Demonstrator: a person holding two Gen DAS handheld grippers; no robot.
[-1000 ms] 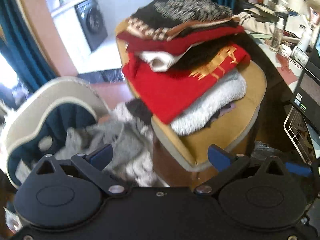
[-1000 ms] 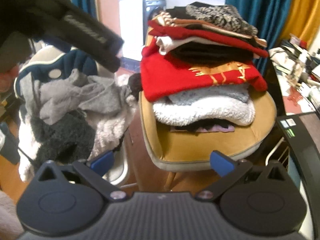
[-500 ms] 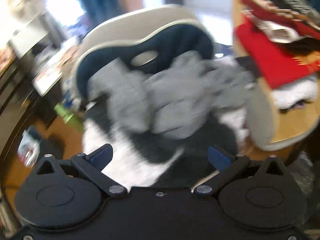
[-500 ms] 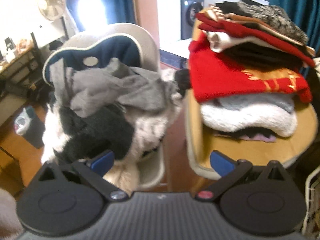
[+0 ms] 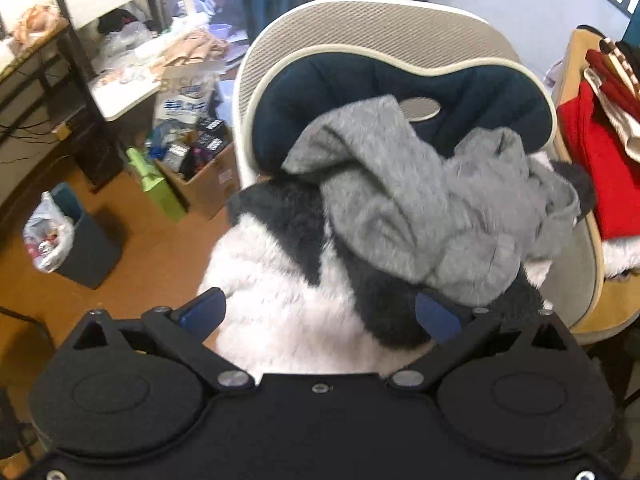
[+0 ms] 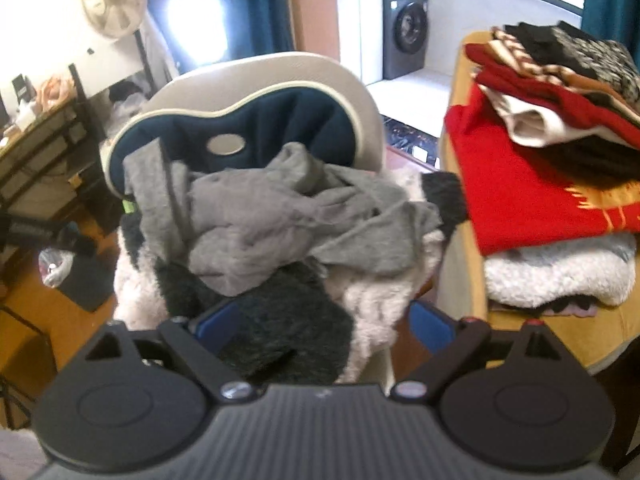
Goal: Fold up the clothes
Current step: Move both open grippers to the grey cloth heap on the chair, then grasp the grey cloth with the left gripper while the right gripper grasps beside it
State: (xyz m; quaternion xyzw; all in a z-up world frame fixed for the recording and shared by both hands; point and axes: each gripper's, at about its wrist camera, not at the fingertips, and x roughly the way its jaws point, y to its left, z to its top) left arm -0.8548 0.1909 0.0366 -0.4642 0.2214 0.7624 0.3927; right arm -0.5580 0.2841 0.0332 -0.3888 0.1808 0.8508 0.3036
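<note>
A crumpled grey garment [image 5: 424,208] [image 6: 280,220] lies on top of a fluffy black-and-white fleece [image 5: 288,280] [image 6: 280,312], both heaped on a white chair with a navy cushion [image 5: 360,80] [image 6: 280,116]. My left gripper [image 5: 320,314] is open and empty, just above the fleece. My right gripper [image 6: 324,322] is open and empty, close over the front of the same heap. A stack of folded clothes, with a red garment [image 6: 532,192] [image 5: 592,168] and a white fleece [image 6: 560,276] among them, sits on a tan chair [image 6: 560,332] to the right.
A cardboard box [image 5: 200,168], a green bag [image 5: 156,184] and a small bin with a plastic bag [image 5: 60,236] stand on the brown floor at the left. A dark shelf unit [image 6: 36,152] is at far left, a washing machine [image 6: 404,32] at the back.
Both grippers have swung left from the folded stack on the tan chair to the unfolded heap on the white chair and have come closer to it. Both stay open.
</note>
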